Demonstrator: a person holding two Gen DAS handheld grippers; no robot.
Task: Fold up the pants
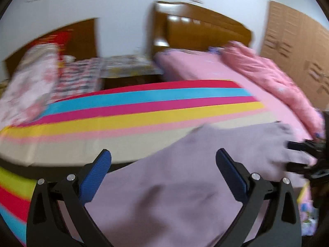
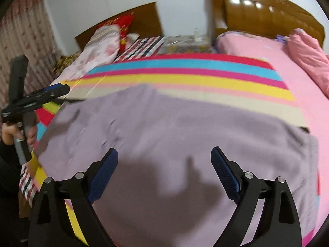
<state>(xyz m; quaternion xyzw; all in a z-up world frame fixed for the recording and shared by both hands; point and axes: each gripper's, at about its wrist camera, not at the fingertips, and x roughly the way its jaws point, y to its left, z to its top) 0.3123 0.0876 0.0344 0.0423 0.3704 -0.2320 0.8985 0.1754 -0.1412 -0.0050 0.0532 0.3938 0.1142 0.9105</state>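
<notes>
Lilac pants [image 2: 168,131] lie spread flat on a striped board [image 2: 185,76] on the bed; they also show in the left wrist view [image 1: 205,175]. My left gripper [image 1: 163,160] is open and empty, its blue pads [image 1: 94,181] wide apart above the pants' left part. It also shows at the left edge of the right wrist view [image 2: 54,90], side on. My right gripper [image 2: 164,162] is open and empty over the middle of the pants. It shows at the right edge of the left wrist view [image 1: 304,154].
The rainbow-striped board [image 1: 144,111] lies on a bed with a pink sheet [image 2: 304,94] and a pink quilt [image 1: 277,82] at the right. A wooden headboard [image 2: 267,12] stands behind. A second bed with patterned bedding [image 2: 98,49] is at the left.
</notes>
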